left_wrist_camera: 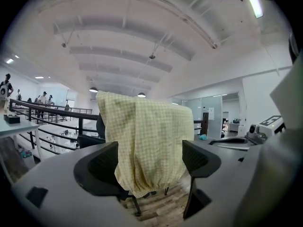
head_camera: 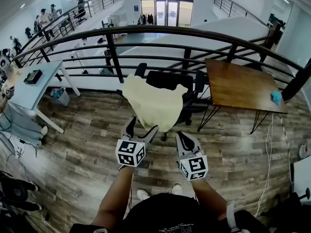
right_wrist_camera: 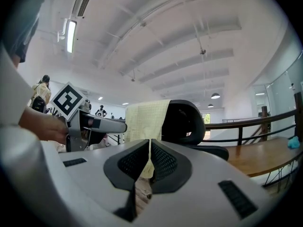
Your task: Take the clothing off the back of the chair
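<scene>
A pale yellow checked garment hangs draped over the back of a black office chair straight ahead of me. My left gripper is held level just short of the garment's lower hem, jaws wide open and empty. In the left gripper view the garment shows in the gap between the left gripper jaws, still beyond them. My right gripper sits beside it to the right with jaws shut and nothing in them. The right gripper view shows the garment, the chair's headrest and the shut right gripper.
A wooden table with a blue cloth stands right of the chair. A black railing runs behind the chair. A white desk is at the left. The floor is wood plank; several people stand far off at the left.
</scene>
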The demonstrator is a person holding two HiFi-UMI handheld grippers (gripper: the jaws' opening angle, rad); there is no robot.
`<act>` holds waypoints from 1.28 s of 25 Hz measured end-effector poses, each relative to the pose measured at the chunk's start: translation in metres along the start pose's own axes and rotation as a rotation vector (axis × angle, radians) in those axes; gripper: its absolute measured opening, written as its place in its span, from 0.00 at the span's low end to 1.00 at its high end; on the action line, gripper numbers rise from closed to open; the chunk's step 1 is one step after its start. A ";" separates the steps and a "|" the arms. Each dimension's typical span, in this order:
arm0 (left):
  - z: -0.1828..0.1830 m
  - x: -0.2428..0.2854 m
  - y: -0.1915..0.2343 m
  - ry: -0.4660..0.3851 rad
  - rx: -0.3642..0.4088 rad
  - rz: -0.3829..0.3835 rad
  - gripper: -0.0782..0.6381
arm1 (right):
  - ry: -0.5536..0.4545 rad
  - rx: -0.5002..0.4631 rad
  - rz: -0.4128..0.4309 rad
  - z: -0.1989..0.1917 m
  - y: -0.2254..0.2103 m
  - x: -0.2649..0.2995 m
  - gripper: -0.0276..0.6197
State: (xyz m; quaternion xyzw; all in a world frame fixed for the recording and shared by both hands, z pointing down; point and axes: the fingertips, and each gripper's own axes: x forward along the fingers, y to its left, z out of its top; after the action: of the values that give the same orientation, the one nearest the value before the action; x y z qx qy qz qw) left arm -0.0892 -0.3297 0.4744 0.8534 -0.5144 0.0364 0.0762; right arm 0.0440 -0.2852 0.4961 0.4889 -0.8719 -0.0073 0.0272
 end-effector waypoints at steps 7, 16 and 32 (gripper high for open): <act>0.001 0.016 0.005 0.004 -0.039 -0.017 0.70 | 0.014 0.001 -0.019 -0.003 -0.008 0.004 0.08; -0.004 0.036 -0.005 0.021 -0.061 -0.038 0.70 | 0.039 0.007 -0.042 -0.012 -0.019 -0.005 0.08; 0.000 0.059 0.001 0.054 0.009 0.074 0.70 | 0.057 0.022 -0.061 -0.022 -0.033 -0.004 0.08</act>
State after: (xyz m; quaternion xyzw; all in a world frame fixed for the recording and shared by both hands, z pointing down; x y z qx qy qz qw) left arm -0.0622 -0.3818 0.4828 0.8329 -0.5431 0.0646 0.0847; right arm 0.0757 -0.2987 0.5165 0.5155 -0.8555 0.0155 0.0465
